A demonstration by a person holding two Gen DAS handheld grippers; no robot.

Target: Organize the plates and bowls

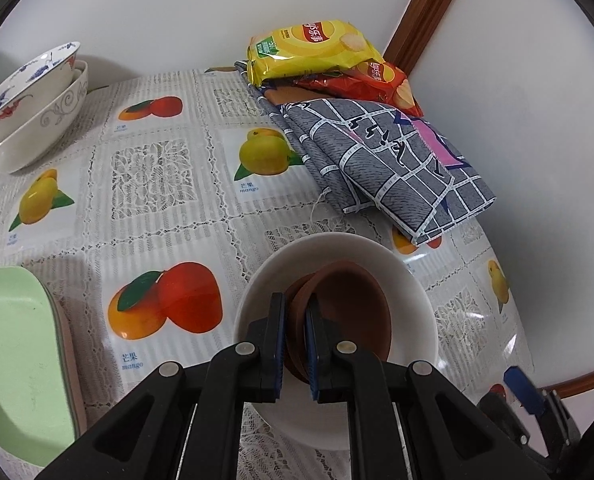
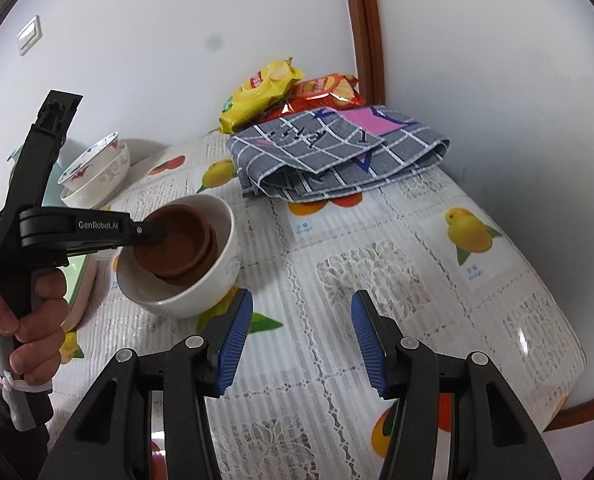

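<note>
A white bowl [image 1: 409,280] stands on the table near its right front; it also shows in the right wrist view [image 2: 201,292]. Stacked brown bowls [image 1: 353,312] sit tilted inside it, also in the right wrist view [image 2: 177,248]. My left gripper [image 1: 295,312] is shut on the rim of the brown bowls; it shows from the side in the right wrist view [image 2: 153,234]. My right gripper [image 2: 301,324] is open and empty, above the tablecloth to the right of the white bowl. Two patterned bowls [image 1: 29,108] are stacked at the far left [image 2: 97,172].
A green tray [image 1: 13,360] lies on a pink one at the left front. A folded grey checked cloth [image 1: 389,168] and yellow [image 1: 313,52] and red chip bags [image 1: 377,84] lie at the back right by the wall. The table edge curves at right [image 2: 569,360].
</note>
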